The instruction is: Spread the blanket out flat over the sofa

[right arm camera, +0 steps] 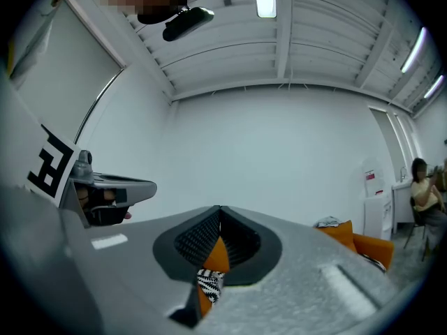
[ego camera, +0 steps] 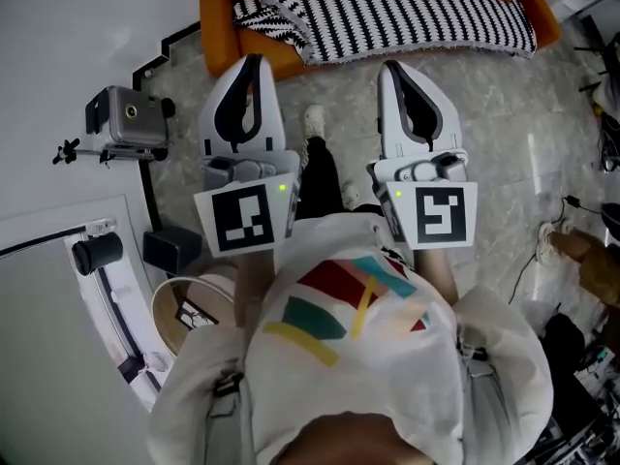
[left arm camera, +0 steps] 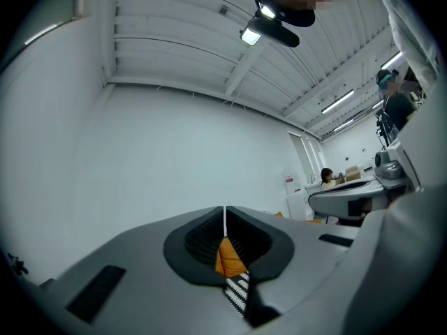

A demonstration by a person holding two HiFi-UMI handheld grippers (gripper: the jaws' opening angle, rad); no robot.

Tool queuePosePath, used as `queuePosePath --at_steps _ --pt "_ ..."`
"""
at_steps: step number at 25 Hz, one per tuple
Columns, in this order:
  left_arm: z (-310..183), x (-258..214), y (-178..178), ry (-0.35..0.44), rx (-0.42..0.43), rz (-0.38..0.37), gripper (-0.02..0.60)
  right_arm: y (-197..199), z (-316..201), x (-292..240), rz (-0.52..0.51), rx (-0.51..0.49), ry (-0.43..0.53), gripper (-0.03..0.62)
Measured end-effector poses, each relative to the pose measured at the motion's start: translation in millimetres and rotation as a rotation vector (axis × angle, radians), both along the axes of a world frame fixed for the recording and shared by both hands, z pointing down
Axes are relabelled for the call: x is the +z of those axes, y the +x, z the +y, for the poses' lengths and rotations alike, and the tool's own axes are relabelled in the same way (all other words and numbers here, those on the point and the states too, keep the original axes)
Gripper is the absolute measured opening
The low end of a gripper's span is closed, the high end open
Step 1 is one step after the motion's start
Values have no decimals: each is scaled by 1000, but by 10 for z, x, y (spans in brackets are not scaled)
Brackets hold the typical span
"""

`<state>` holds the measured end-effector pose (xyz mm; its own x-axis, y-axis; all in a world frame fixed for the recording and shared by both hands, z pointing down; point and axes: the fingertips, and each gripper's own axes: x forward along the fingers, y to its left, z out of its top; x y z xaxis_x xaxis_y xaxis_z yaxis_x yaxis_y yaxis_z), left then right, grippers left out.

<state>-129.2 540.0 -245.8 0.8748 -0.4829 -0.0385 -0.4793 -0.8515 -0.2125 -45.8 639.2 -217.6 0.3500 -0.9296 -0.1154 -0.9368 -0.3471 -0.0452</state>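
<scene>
A black-and-white striped blanket (ego camera: 387, 17) lies along the seat of an orange sofa (ego camera: 223, 8) at the top of the head view, bunched at its left end. My left gripper (ego camera: 252, 64) and right gripper (ego camera: 392, 68) are held side by side over the floor, pointing at the sofa and short of it. Both are shut with nothing between the jaws. In the left gripper view the jaws (left arm camera: 225, 211) meet, and a sliver of sofa (left arm camera: 229, 260) and blanket (left arm camera: 239, 292) shows below them. The right gripper view (right arm camera: 220, 209) shows the same.
A camera on a stand (ego camera: 131, 119) and a round bin (ego camera: 189, 313) are at the left by a white wall. Cables and dark gear (ego camera: 581, 289) crowd the right side. The person's shoe (ego camera: 315, 119) is on the marbled floor between the grippers. A seated person (right arm camera: 422, 187) is far off.
</scene>
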Motion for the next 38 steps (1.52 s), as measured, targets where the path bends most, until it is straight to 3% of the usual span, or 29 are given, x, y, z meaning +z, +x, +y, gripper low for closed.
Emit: queuePosePath --at_steps 8,16,22,32,38 --pt "-273 -7 232 8 12 27 23 252 -214 13 13 28 3 5" --pt "-939 104 682 0 2 34 23 705 -802 105 7 34 -24 5" --pt "-1793 300 1052 -48 -21 2 23 1115 -1680 220 -7 18 -61 5" --pt "-3375 258 1667 -66 -30 0 23 1743 -3272 -18 54 4 -112 5" --pt "-4069 342 1872 -102 -42 -10 23 1997 -3939 -54 83 6 -156 5"
